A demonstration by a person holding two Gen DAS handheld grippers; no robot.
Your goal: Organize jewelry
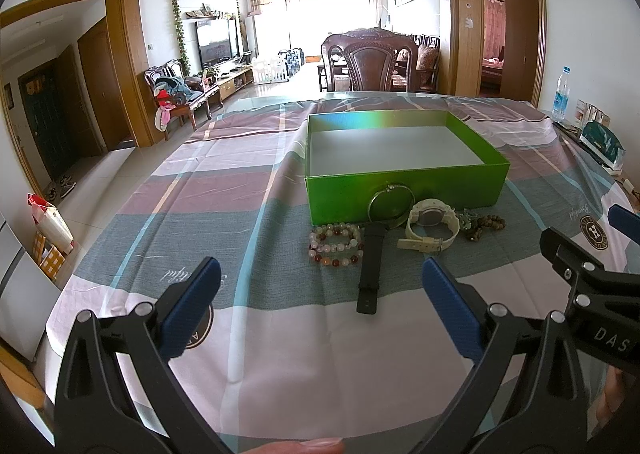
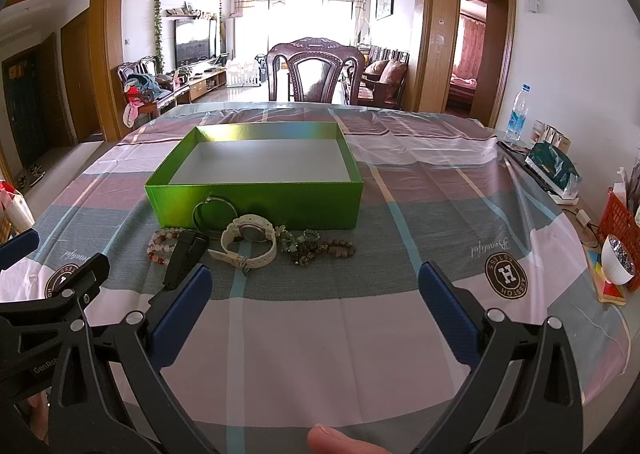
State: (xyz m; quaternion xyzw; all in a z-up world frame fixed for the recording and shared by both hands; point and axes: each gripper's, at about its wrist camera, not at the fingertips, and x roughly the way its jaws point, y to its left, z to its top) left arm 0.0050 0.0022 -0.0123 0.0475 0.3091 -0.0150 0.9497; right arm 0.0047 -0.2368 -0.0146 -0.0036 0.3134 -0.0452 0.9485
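A green cardboard box (image 1: 404,190), lidless and bare inside, sits on the table (image 1: 248,334) under a pink, grey and mauve checked cloth. The jewelry lies in a row along the box's near wall. Farthest left is a bracelet of pink, white and red beads (image 1: 335,245), coiled in loops. Just beside it a black watch strap (image 1: 371,266) stretches toward the table's near edge, its far end close under a thin metal bangle (image 1: 391,203) that leans upright against the green wall. To the right of that lies a white wristwatch (image 1: 430,228), dial up, strap curled, buckle end trailing toward the near side. Farther right is a tangle of beads: a greenish stone piece (image 2: 294,240) and a string of brown wooden beads (image 2: 330,248), touching one another.

The left gripper (image 1: 320,282) hangs above the cloth short of the row, its blue-padded fingers (image 1: 192,306) spread wide with nothing between them. The right gripper (image 2: 316,286) is level with it to the right, fingers (image 2: 450,306) just as wide apart and holding nothing; each one's frame shows at the edge of the other's view. A fingertip (image 2: 344,440) of the person shows at the bottom.

Along the table's right edge stand a water bottle (image 2: 517,114), a dark green packet (image 2: 554,170), a red basket (image 2: 622,222) and a white bowl (image 2: 616,262). A carved wooden chair (image 2: 314,70) stands at the far side.
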